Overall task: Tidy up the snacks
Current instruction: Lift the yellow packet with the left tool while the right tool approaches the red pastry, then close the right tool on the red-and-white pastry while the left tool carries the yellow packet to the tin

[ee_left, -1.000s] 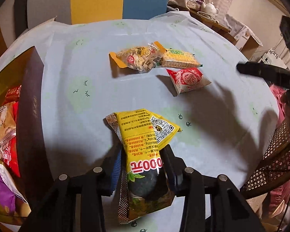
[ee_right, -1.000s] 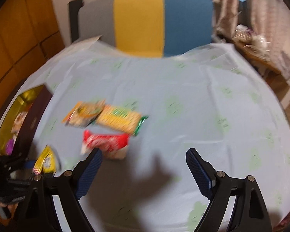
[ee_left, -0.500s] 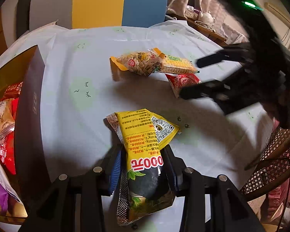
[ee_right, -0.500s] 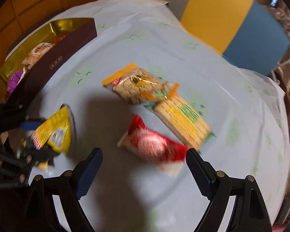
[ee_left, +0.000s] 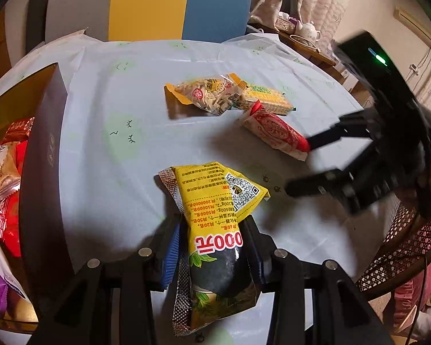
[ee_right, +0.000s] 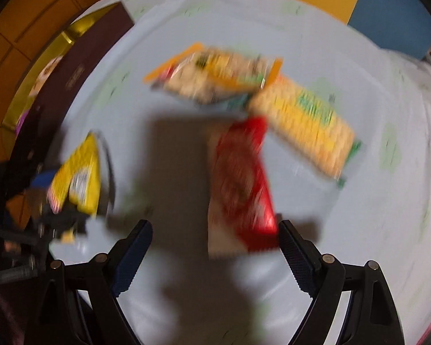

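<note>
My left gripper (ee_left: 212,230) is shut on a yellow and black snack bag (ee_left: 215,218), held just above the pale blue tablecloth. It shows blurred in the right wrist view (ee_right: 77,178). My right gripper (ee_right: 215,247) is open and hovers over a red and white packet (ee_right: 241,178), its right fingertip beside the packet's near end. From the left wrist view the right gripper (ee_left: 298,166) reaches in from the right, its far finger at the red packet (ee_left: 273,132). An orange nut bag (ee_left: 207,95) and a yellow cracker pack (ee_left: 267,100) lie behind.
A dark box with a gold inside (ee_left: 43,155) stands at the left and holds several snack packets (ee_left: 5,172). A yellow and blue chair back (ee_left: 181,3) is beyond the round table. A wicker chair (ee_left: 399,258) is at the right.
My right gripper has swung down and in towards the red packet, still open. My left gripper keeps hold of the yellow bag and has barely moved.
</note>
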